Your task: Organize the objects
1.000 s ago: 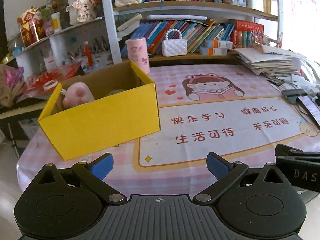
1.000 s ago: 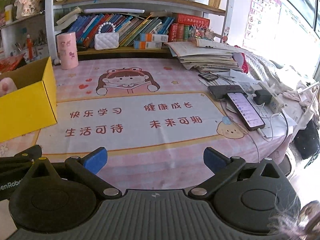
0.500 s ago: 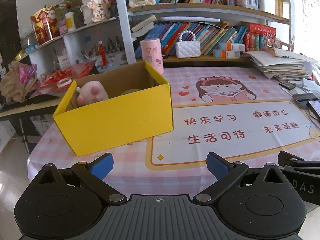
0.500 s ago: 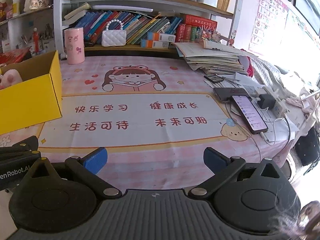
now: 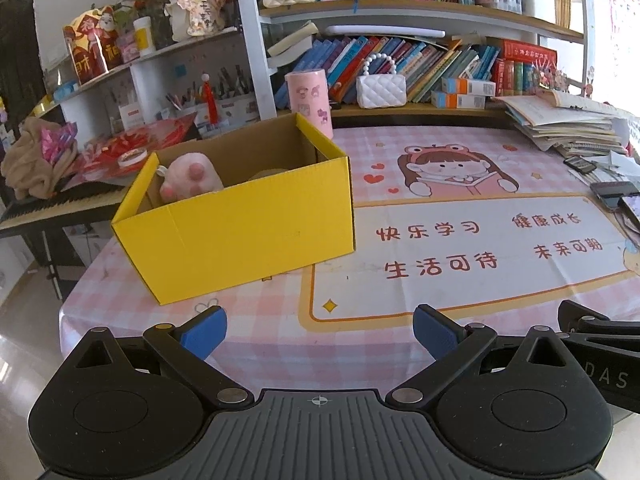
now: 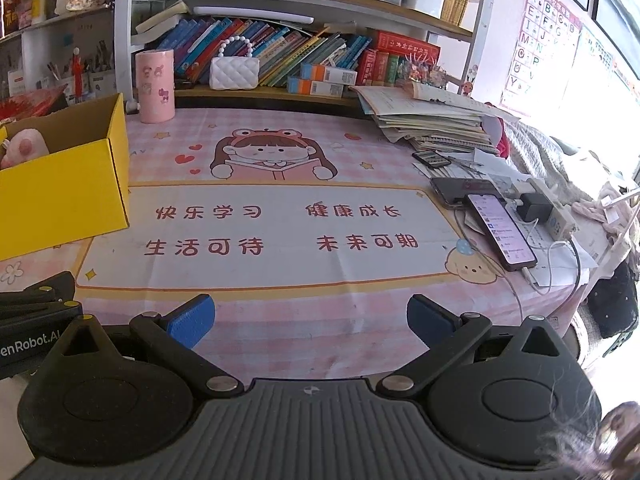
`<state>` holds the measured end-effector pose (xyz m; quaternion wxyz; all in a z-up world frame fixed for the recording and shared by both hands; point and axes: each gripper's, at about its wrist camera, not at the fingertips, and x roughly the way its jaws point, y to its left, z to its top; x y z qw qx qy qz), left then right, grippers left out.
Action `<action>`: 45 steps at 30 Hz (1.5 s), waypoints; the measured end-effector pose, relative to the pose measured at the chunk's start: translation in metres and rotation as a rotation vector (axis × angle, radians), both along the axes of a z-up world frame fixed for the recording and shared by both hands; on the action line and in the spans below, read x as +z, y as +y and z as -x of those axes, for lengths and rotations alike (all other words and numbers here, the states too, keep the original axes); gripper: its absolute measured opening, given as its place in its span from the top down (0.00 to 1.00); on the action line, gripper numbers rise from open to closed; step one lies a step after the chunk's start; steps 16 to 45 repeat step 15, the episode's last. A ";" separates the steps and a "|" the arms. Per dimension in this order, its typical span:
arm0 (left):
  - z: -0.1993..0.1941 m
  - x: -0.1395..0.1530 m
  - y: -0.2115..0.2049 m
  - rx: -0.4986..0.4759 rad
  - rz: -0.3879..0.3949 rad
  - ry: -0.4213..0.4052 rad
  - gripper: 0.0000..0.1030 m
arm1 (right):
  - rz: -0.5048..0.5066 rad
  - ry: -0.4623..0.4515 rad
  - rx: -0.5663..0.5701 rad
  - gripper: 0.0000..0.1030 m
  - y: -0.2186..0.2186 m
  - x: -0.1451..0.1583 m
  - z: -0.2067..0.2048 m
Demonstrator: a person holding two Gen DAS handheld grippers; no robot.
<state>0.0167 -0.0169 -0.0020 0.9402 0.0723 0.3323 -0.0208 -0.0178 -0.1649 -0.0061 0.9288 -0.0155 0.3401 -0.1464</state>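
A table with a pink checked cloth (image 5: 460,152) stands before crowded bookshelves (image 6: 280,52). One yellow cardboard box (image 5: 248,236) sits on it, ahead and left of the left gripper (image 5: 318,330), far left of the right gripper (image 6: 310,320). One pink plush toy (image 5: 190,176) lies inside the box. Both grippers hang empty at the near edge, fingers spread wide. One pink cup (image 6: 155,86) stands behind the box; two phones (image 6: 480,208) lie right.

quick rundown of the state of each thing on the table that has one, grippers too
left gripper: open, holding nothing
right gripper: open, holding nothing
yellow box: open-topped, upright on the table
pink plush: inside the box, at its left end
pink cylinder: upright behind the box
phone: screen lit, cable plugged in
stack of books and papers: piled untidily at the table's far right
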 end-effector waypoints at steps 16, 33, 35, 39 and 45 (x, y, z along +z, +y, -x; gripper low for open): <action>-0.008 -0.006 -0.003 0.002 0.004 0.036 0.02 | 0.006 0.019 0.005 0.00 -0.002 -0.003 -0.004; -0.008 -0.006 -0.003 0.002 0.004 0.036 0.02 | 0.006 0.019 0.005 0.00 -0.002 -0.003 -0.004; -0.008 -0.006 -0.003 0.002 0.004 0.036 0.02 | 0.006 0.019 0.005 0.00 -0.002 -0.003 -0.004; -0.008 -0.006 -0.003 0.002 0.004 0.036 0.02 | 0.006 0.019 0.005 0.00 -0.002 -0.003 -0.004; -0.008 -0.006 -0.003 0.002 0.004 0.036 0.02 | 0.006 0.019 0.005 0.00 -0.002 -0.003 -0.004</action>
